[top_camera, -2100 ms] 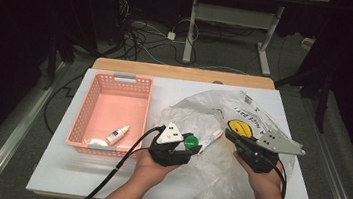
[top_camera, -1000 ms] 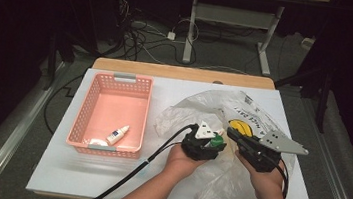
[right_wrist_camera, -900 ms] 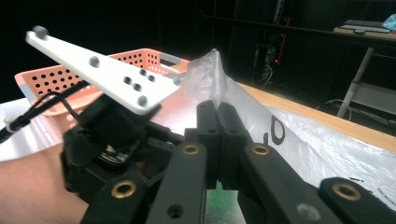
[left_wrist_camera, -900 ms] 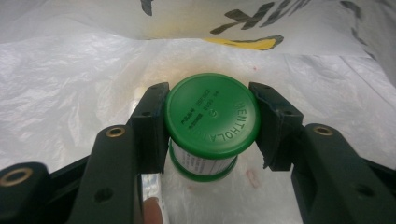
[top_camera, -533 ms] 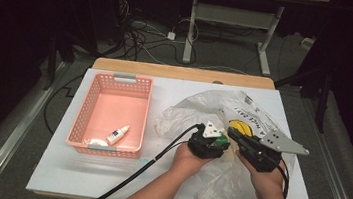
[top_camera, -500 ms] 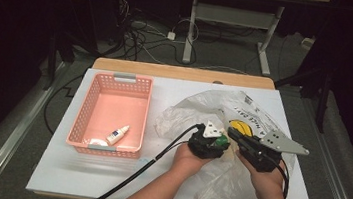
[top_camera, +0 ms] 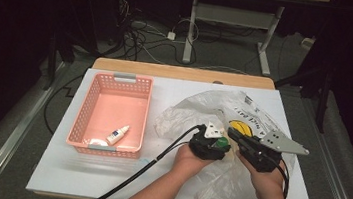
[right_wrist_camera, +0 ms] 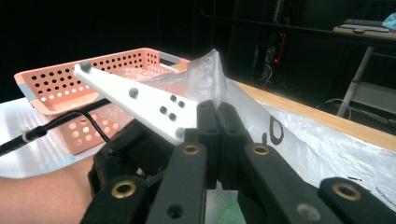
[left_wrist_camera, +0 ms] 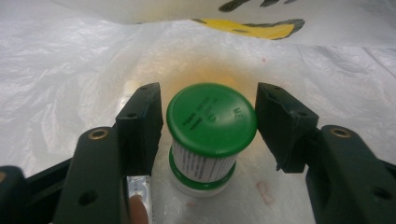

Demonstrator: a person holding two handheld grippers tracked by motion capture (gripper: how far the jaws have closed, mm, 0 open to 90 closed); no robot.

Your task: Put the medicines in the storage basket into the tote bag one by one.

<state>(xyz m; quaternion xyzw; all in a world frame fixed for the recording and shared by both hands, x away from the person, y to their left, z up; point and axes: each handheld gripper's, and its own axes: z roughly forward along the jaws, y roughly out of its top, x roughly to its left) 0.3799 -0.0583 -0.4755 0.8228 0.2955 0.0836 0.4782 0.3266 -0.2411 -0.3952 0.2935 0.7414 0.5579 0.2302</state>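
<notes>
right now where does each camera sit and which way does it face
High view: above the table's near side, looking forward and down; both forearms, left tool, right tool.
Left gripper view: on the left tool, looking into the plastic bag at a green-capped bottle.
Right gripper view: on the right tool, pinching the bag toward the pink basket.
Shared: the bag.

We note a white table top (top_camera: 105, 177) with a wooden strip along its far edge; on its left half sits a pink perforated basket (top_camera: 94, 101); on the right half a crumpled clear plastic bag (top_camera: 187, 118) lies spread, reaching near the right edge; black cable (top_camera: 124, 186) trails across the front.
</notes>
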